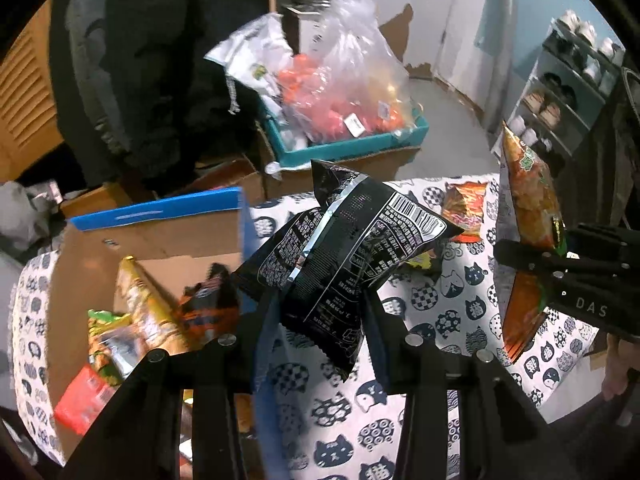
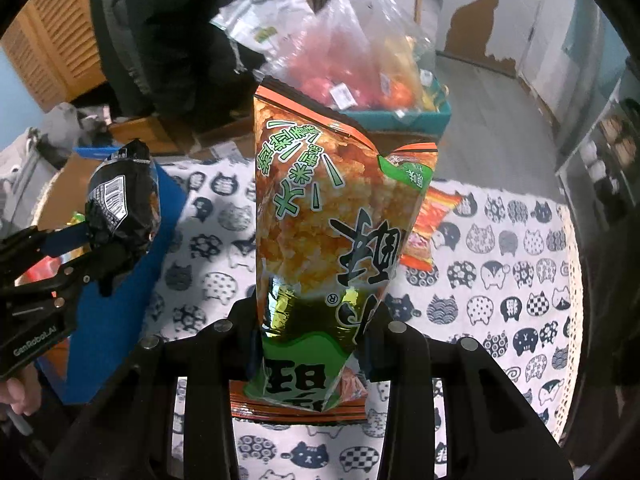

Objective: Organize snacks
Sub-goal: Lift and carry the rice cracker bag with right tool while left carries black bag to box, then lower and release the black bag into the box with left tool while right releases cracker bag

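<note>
Two packets held aloft: black packet [image 1: 344, 248], orange packet [image 2: 332, 216]; tablecloth [image 2: 500, 280] beneath open.

We see soft, even indoor light, glare on the orange snack bag [image 2: 320, 208], motion blur over the cardboard box [image 1: 152, 248], and dark, curved fisheye corners.
</note>
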A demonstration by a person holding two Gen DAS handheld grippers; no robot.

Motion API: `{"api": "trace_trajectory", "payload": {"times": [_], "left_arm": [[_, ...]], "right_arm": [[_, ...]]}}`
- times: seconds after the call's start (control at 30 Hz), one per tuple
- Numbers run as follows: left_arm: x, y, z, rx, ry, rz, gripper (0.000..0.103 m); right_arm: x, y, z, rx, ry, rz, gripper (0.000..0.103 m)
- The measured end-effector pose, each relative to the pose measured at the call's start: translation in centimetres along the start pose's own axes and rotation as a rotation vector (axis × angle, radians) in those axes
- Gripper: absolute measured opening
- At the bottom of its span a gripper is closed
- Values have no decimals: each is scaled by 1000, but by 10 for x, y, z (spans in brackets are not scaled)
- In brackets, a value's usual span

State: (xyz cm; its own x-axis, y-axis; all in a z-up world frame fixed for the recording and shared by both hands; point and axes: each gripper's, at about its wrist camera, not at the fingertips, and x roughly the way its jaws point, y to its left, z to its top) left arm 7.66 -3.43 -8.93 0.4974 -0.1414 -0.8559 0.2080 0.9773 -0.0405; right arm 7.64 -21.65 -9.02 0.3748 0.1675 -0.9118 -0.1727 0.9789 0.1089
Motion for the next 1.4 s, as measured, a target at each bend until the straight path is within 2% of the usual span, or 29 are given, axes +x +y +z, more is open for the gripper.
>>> {"api": "trace_trajectory", "payload": {"times": [0.63, 0.97, 1.4], "left_arm": [[-52, 84, -19, -151, -75, 68, 42], [-55, 140, -35, -264, -68, 112, 42], [-45, 180, -53, -336, -24, 155, 42]], "right_arm": [[-16, 80, 17, -125, -40, 70, 35], [-14, 127, 33, -185, -46, 109, 35], [-3, 176, 45, -244, -29, 158, 35]]}}
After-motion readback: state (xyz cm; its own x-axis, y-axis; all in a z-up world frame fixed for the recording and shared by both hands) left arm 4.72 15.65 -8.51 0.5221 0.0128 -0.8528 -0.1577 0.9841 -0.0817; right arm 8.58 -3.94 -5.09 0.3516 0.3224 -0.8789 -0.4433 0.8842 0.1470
